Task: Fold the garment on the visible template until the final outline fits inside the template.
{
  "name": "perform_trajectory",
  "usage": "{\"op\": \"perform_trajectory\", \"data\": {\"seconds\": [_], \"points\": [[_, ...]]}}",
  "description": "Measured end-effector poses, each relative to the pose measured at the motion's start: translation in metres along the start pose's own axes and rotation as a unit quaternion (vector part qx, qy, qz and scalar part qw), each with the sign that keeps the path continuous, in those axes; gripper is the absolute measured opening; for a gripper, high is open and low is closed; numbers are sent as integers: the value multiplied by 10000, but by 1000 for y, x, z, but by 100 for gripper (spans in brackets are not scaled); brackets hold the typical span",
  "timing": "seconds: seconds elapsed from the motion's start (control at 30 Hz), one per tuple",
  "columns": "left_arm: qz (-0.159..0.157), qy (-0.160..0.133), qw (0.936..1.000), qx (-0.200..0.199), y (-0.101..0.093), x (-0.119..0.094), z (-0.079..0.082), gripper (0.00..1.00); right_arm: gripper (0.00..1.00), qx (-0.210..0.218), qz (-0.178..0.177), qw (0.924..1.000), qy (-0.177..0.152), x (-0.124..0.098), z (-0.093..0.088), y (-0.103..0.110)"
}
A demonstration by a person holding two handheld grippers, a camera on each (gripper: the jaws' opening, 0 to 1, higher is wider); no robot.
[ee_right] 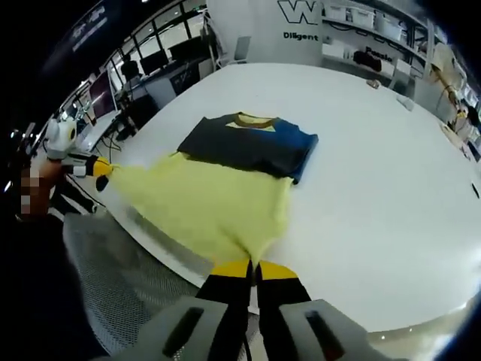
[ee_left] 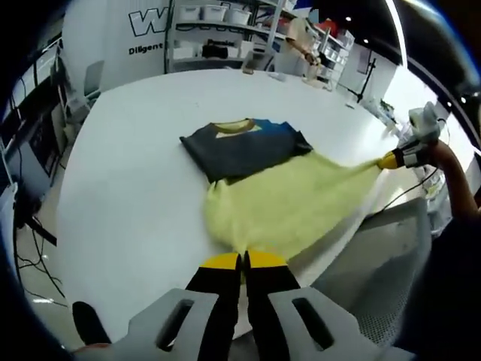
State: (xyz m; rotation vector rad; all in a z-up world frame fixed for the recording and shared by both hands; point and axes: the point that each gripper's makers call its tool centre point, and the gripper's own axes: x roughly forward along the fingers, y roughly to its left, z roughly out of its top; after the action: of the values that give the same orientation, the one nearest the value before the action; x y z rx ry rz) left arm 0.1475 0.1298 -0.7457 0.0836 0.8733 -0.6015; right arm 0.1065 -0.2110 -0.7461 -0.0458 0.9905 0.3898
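Left gripper view, nearest: left tongs (ee_left: 243,260), yellow tips pressed together on the near edge of the garment (ee_left: 278,188). Right gripper view, nearest: right tongs (ee_right: 252,267), likewise clamped on a corner of the garment's yellow part (ee_right: 203,203). In the left gripper view the right tongs (ee_left: 392,159) appear at the right, pinching the far yellow corner so that the cloth is stretched between the two tools near the rim of the white desk (ee_left: 128,180). Beyond the yellow part, the garment's dark blue upper portion (ee_right: 248,143), with its yellow-trimmed collar, lies flat on the desk. A grey mesh surface (ee_right: 128,278) sits below the desk edge. Farthest: shelving with bins (ee_left: 218,30) and a wall with lettering (ee_right: 301,19)
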Motion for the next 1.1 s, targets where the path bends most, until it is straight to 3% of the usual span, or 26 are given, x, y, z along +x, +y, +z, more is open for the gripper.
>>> {"op": "perform_trajectory", "data": {"seconds": [0.13, 0.17, 0.23, 0.27, 0.7, 1.1], "points": [[24, -148, 9999, 48, 3, -1, 15, 0, 0, -36, -52, 9999, -118, -1, 14, -6], [42, -277, 9996, 71, 6, -1, 28, 0, 0, -51, -69, 9999, -143, -1, 19, -7], [49, -294, 9995, 83, 7, 0, 31, 0, 0, -64, -87, 9998, -165, -1, 22, -9], [91, -401, 9991, 138, 11, 2, 43, 0, 0, -76, -115, 9996, -243, 0, 32, -13], [201, -836, 9960, 262, 32, 19, 110, 0, 0, -250, -370, 9968, -668, 3, 106, -42], [329, -972, 9943, 295, 59, 50, 162, 0, 0, -331, -432, 9951, -827, 28, 165, -68]]}}
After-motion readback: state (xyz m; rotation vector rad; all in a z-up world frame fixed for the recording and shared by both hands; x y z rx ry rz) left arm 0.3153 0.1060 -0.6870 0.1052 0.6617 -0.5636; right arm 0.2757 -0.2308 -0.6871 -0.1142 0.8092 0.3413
